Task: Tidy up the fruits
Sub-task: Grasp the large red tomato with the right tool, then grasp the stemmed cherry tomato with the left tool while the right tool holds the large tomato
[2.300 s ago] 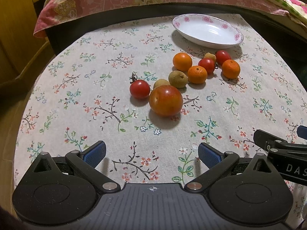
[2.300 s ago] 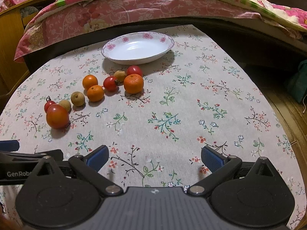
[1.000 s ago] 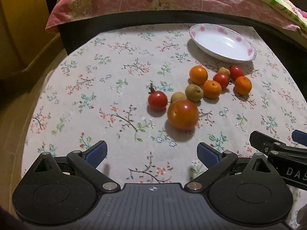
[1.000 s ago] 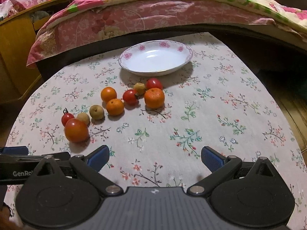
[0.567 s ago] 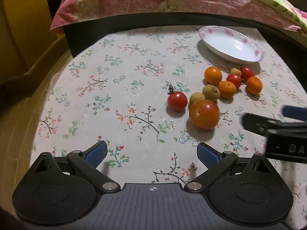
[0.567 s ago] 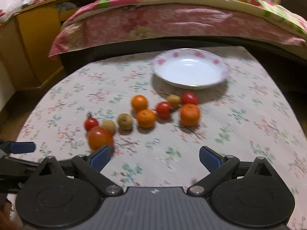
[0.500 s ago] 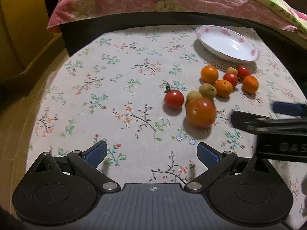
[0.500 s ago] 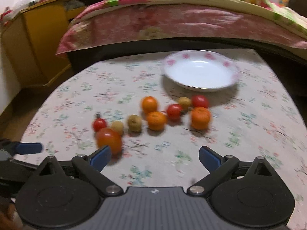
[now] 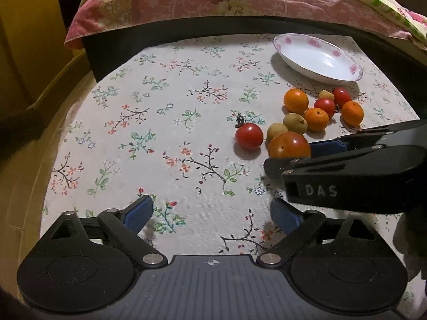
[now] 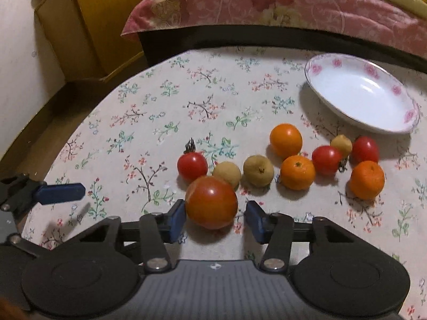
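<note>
A large orange-red tomato (image 10: 210, 202) lies on the flowered tablecloth between the fingers of my right gripper (image 10: 215, 220). Its jaws are closing: the left pad is at the tomato's skin, and a small gap shows at the right pad. Behind it lie a small stemmed tomato (image 10: 192, 166), two pale brown fruits (image 10: 258, 170), three oranges (image 10: 297, 172) and two more small tomatoes (image 10: 327, 160). The white rose-rimmed plate (image 10: 363, 98) stands empty at the back right. My left gripper (image 9: 210, 213) hovers over bare cloth with nothing between its fingers, its jaws closing slightly.
The table's rounded edge (image 9: 66, 122) drops off at the left toward a yellow wooden cabinet (image 10: 101, 21). A bed with a pink floral quilt (image 10: 293, 2) runs along the far side. The right gripper's body crosses the left wrist view at the right.
The right gripper has swung left and forward to the large tomato, and its jaws have narrowed around it. The left gripper has barely moved and its jaws have narrowed a little.
</note>
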Demonstrator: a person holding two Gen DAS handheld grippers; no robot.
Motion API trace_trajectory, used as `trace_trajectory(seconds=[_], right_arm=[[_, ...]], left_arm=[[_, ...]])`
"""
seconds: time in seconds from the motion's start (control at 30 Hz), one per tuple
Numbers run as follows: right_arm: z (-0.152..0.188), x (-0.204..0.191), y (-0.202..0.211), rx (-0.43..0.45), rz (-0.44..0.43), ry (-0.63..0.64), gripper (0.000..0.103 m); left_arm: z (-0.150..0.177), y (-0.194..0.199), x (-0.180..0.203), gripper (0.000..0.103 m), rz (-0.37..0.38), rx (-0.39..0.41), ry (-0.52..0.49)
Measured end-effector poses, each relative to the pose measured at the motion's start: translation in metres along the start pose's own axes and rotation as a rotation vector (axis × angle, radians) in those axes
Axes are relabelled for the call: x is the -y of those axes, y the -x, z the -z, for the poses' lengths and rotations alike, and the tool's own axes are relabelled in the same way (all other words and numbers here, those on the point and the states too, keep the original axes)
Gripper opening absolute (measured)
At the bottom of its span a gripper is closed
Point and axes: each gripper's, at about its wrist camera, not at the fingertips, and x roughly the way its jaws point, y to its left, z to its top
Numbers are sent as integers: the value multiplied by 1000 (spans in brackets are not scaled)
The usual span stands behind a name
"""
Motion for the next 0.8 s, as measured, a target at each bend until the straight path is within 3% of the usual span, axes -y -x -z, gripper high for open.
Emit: trace_trajectory(seconds=[0.1,0.27,0.33,0.53,0.8], right_arm=[[-2,2,-1,-8,-20,-13,38],[5,11,17,-25,-20,-19,38],[7,22,29,-29,-14,-37,38],[11,53,60,-41,15,-95,38],[8,73,58,-26,-68,-182,38]], left_arm=[[-2,-1,0,76,17,-10,0],[-7,-1,10,72,43,0,-52],[-14,-2,18,65,59,11,-101],[-38,-14,29,63,80,67,-224],[-43,-42,31,61,111,50,-325]])
